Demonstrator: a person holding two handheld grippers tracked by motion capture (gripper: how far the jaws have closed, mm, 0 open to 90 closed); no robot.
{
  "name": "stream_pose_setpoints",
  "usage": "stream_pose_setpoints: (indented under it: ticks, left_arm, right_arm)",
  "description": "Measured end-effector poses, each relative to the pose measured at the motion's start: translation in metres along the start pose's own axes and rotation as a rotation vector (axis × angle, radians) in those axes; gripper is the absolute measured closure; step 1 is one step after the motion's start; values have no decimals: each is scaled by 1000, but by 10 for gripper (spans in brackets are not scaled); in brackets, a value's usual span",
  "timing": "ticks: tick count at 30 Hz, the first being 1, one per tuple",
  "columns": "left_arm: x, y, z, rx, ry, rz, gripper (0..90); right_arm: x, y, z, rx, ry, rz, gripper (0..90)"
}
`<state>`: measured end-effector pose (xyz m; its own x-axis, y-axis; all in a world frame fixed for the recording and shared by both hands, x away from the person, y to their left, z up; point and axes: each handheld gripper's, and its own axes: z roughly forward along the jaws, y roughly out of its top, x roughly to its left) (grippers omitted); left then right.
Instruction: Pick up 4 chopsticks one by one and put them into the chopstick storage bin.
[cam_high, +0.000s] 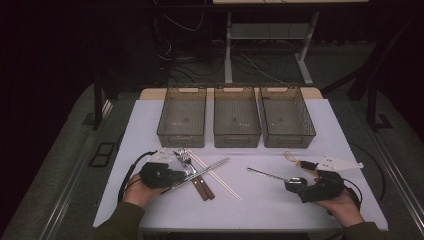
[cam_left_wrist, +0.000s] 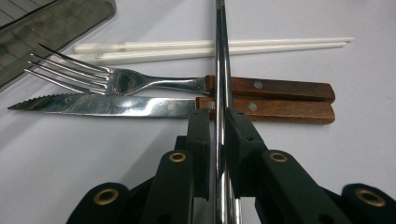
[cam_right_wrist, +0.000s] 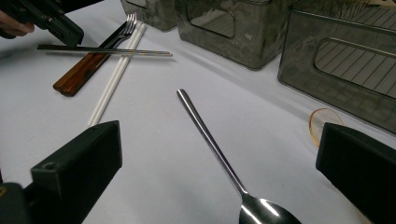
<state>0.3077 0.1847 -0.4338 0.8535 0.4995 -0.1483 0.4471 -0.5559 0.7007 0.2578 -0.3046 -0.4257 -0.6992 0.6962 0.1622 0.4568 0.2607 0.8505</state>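
A white counter (cam_high: 150, 125) carries 3 grey bins (cam_high: 236, 122) in a row at 12 o'clock. At 8 o'clock, the left tool (cam_high: 176, 176) is pinching 2 metal chopsticks (cam_high: 210, 167); in the left gripper view they (cam_left_wrist: 222, 70) run straight up between its pressed-together jaws. The chopsticks cross over a fork (cam_left_wrist: 116, 80) and a knife (cam_left_wrist: 107, 105), both with brown wooden handles, lying side by side on the counter. Just beyond these lie 2 white chopsticks (cam_left_wrist: 210, 46). At 4 o'clock, the right tool (cam_high: 294, 181) is spread wide over the bowl of a spoon (cam_high: 267, 175). In the right gripper view the spoon (cam_right_wrist: 210, 140) lies on the counter between the open jaws, untouched, its handle pointing to 11 o'clock.
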Motion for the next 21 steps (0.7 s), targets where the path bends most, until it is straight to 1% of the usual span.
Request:
stream_pose_setpoints:
  ticks: [7,10,13,18,21]
  left_arm:
    - [0,0,0,1,1,0,791]
    - [1,0,0,2,13,5,788]
    - [0,-1,1,8,16,-6,785]
    - [1,-1,2,15,17,-1,783]
    - [1,-1,3,23,16,11,781]
  right_arm:
    - [0,0,0,0,1,0,6]
    - [0,0,0,0,1,0,6]
    - [0,0,0,1,1,0,6]
    - [0,0,0,0,0,1,6]
    - [0,0,0,0,1,0,6]
